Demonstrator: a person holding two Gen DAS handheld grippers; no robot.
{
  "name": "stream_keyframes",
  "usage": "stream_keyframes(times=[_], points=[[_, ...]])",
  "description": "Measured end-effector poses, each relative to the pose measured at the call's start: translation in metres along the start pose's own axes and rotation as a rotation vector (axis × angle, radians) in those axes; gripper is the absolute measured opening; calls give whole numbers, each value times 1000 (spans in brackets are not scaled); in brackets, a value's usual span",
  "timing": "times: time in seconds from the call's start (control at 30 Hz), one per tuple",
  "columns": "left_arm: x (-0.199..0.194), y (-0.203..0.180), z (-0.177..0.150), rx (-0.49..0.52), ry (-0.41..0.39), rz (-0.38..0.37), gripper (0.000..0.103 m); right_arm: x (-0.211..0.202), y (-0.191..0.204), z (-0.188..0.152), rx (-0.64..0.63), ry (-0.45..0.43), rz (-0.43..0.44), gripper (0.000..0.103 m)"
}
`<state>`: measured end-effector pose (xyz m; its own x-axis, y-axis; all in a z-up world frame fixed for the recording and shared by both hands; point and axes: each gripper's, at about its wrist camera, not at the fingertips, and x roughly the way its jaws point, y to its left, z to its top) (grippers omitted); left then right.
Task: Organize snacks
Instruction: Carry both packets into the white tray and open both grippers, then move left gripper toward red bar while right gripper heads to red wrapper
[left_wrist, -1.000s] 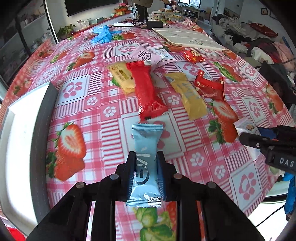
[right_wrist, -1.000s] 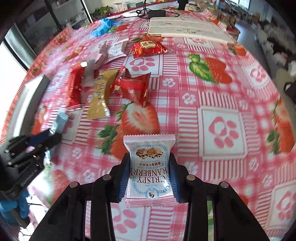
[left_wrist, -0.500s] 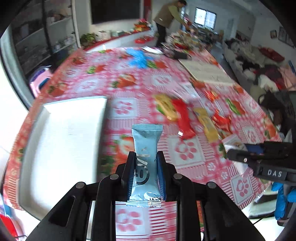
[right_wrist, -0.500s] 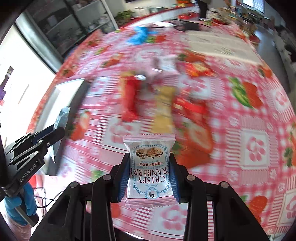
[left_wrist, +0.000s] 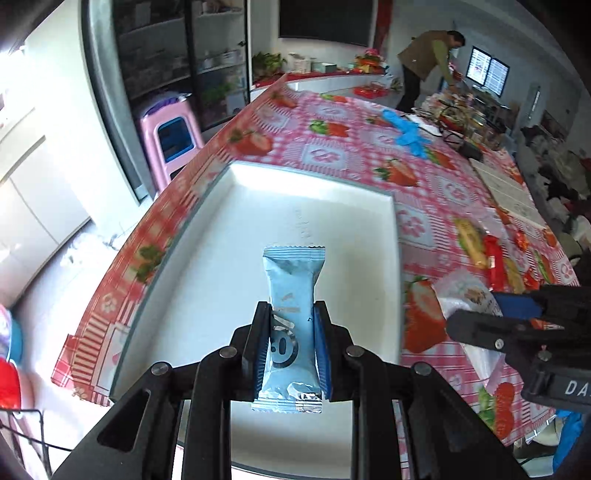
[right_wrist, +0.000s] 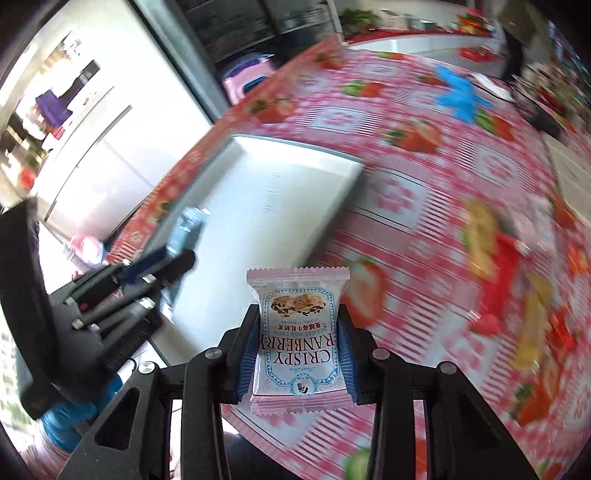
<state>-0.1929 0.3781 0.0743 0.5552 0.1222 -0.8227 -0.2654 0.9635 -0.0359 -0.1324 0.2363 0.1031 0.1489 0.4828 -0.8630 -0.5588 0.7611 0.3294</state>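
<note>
My left gripper (left_wrist: 291, 314) is shut on a light blue snack bar (left_wrist: 293, 291) and hangs over the white tray (left_wrist: 221, 229), whose floor fills the middle of the left wrist view. My right gripper (right_wrist: 299, 314) is shut on a pink-white cranberry crisp packet (right_wrist: 299, 332), held above the table edge just right of the tray (right_wrist: 288, 199). The right gripper (left_wrist: 476, 314) also shows at the right of the left wrist view, and the left gripper (right_wrist: 184, 243) at the left of the right wrist view. Loose snacks, a red bar (left_wrist: 495, 262) and a yellow packet (left_wrist: 469, 240), lie farther right.
A strawberry-print tablecloth (left_wrist: 332, 147) covers the long table. Blue gloves (left_wrist: 406, 133) lie at its far end beside flat cardboard (left_wrist: 509, 192). A pink stool (left_wrist: 170, 133) stands off the left edge, shelves behind it. A person (left_wrist: 424, 62) bends over in the far background.
Both grippers have swung left and a little up with their snacks, from over the loose snack pile to the white tray. The tray now fills the middle of the left wrist view.
</note>
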Motion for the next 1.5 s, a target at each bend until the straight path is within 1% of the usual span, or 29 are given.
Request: stream_keyframes(times=[0.1, 0.27, 0.3, 0.33, 0.4, 0.43, 0.47, 0.5, 0.57, 0.67, 0.77, 0.83, 0.9, 1.0, 1.07, 1.13, 1.2, 1.3, 1.37, 1.47, 1.5], points=[[9, 15, -5, -30, 22, 13, 25, 20, 24, 16, -35, 17, 11, 40], [28, 29, -12, -59, 72, 16, 26, 45, 45, 30, -63, 51, 23, 40], [31, 30, -15, -61, 82, 23, 31, 48, 47, 31, -64, 58, 25, 41], [32, 30, -16, -60, 86, 29, 36, 52, 46, 32, -64, 68, 28, 44], [34, 28, -17, -52, 84, 43, 67, 55, 44, 32, -59, 80, 13, 48], [33, 26, -17, -48, 76, 50, 72, 55, 43, 32, -60, 78, -1, 68], [30, 24, -16, -43, 64, 51, 75, 53, 39, 30, -62, 69, -20, 92], [29, 22, -13, -38, 60, 46, 76, 50, 35, 29, -63, 58, -38, 98], [24, 16, -8, -29, 56, 30, 76, 40, 22, 24, -71, 43, -85, 99], [14, -3, 4, -6, 44, -18, 78, 30, -4, 15, -54, 47, -154, 99], [2, -38, 15, 51, 28, -86, 79, 13, -44, 1, 15, 40, -197, 99], [-3, -68, 19, 111, 27, -130, 80, -1, -74, -11, 77, 25, -220, 99], [-2, -103, 21, 175, 47, -174, 81, -19, -109, -24, 148, -6, -256, 99], [11, -154, 21, 251, 95, -215, 81, -44, -159, -42, 245, -44, -304, 99], [26, -181, 20, 277, 135, -241, 81, -59, -193, -56, 300, -50, -333, 99], [46, -209, 18, 287, 184, -268, 81, -68, -215, -67, 321, -44, -360, 99], [63, -227, 19, 294, 206, -258, 81, -73, -232, -79, 305, -32, -394, 99], [81, -247, 22, 295, 216, -229, 81, -70, -249, -89, 260, -11, -439, 99], [91, -256, 27, 287, 223, -218, 81, -66, -257, -93, 239, -2, -445, 99], [101, -263, 30, 275, 236, -207, 81, -54, -264, -88, 216, 3, -428, 99], [104, -265, 31, 271, 241, -199, 80, -50, -267, -86, 210, 3, -421, 99]])
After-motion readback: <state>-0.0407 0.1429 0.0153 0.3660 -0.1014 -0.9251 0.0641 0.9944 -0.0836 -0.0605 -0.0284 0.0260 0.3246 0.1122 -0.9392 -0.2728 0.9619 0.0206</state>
